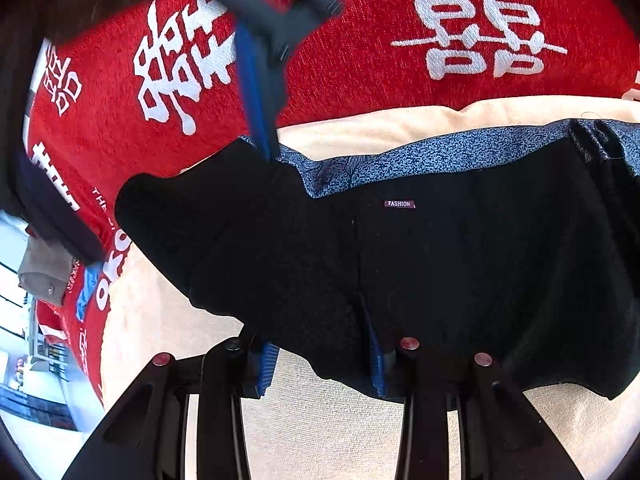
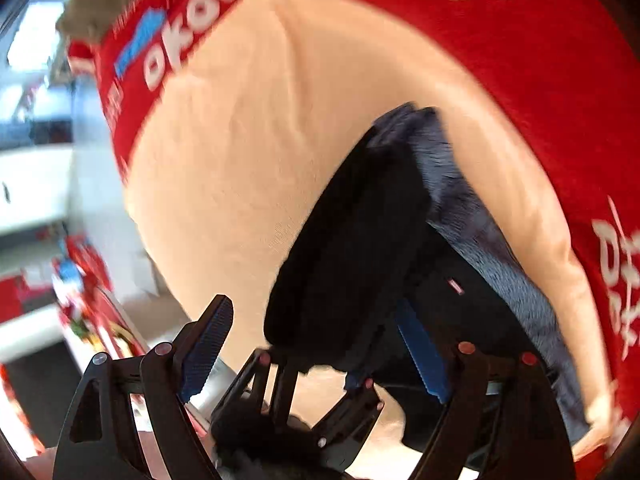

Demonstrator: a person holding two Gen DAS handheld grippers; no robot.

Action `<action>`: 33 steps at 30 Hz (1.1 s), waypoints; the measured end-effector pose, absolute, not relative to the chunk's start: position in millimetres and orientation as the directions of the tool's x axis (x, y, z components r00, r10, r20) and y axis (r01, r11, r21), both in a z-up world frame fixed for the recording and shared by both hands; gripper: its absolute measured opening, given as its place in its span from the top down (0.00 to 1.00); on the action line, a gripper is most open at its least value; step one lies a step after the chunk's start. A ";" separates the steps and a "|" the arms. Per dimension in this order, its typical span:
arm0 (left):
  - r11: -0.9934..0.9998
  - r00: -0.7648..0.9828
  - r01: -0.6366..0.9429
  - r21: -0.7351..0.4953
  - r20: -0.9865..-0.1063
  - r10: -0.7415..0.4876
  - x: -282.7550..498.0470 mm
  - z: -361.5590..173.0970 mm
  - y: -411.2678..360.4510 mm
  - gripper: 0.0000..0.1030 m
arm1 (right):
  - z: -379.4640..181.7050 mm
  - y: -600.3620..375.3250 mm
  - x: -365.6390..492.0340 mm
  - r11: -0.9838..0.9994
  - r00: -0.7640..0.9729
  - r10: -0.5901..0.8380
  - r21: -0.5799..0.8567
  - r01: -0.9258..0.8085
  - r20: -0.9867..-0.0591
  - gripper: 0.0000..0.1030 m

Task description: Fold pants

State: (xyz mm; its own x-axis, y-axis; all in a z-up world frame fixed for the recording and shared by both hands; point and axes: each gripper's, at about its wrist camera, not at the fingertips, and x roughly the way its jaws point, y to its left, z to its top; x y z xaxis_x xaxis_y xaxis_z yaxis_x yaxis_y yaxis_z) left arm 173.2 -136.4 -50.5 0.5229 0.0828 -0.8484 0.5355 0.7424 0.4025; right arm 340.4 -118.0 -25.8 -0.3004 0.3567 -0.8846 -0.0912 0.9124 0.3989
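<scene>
1. On the cream sheet, which covers part of a red blanket with white characters, lie the black pants; they are already doubled, and a blue patterned lining shows along the far edge.
2. The left gripper is clamped on the near edge of the pants; black fabric sits between its blue pads and bulges up over them.
3. The right gripper has its jaws spread wide and holds nothing. Its left pad is over the bare sheet and its right pad stands against the dark cloth, but does not pinch it.
4. To do this step well, I think the left grip should stay firm and low while the right gripper takes a second point on the same edge, well apart from the first, so that the fold goes over straight and without wrinkles.
5. The right view is blurred, so the exact edge there is not clear.
6. Count: one pair of pants, two grippers, one small "FASHION" label, one sheet, one blanket.
</scene>
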 end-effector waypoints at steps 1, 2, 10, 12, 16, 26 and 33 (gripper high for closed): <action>0.742 0.525 0.534 0.406 -0.847 0.086 172.5 -50.2 -137.0 0.62 | -34.2 -110.9 341.9 0.925 -0.334 0.309 0.363 -0.112 -0.891 0.16; 0.740 0.527 0.534 0.409 -0.845 0.087 168.4 -49.1 -138.9 0.62 | -41.4 -106.1 342.7 0.935 -0.363 0.269 0.333 -0.126 -0.892 0.16; 0.716 0.566 0.545 0.436 -0.822 0.070 154.2 -35.6 -150.9 0.62 | -38.4 -137.4 335.2 0.914 -0.293 0.366 0.401 -0.068 -0.883 0.83; 0.717 0.574 0.552 0.426 -0.818 0.044 150.7 -22.8 -156.2 0.62 | -21.4 -157.3 324.1 0.896 -0.226 0.420 0.441 -0.048 -0.879 0.83; 0.716 0.585 0.585 0.381 -0.810 -0.047 139.8 14.6 -173.5 0.62 | 13.0 -215.4 301.8 0.819 -0.075 0.574 0.570 0.066 -0.816 0.83; 0.624 0.496 0.751 0.217 -0.809 -0.316 71.2 95.4 -259.1 0.62 | 77.6 -388.7 169.7 0.618 0.355 0.681 0.763 0.191 -0.640 0.82; 0.449 0.389 0.869 0.211 -0.850 -0.354 2.0 73.2 -341.0 0.62 | 43.1 -489.8 54.1 0.486 0.530 0.614 0.810 0.330 -0.584 0.79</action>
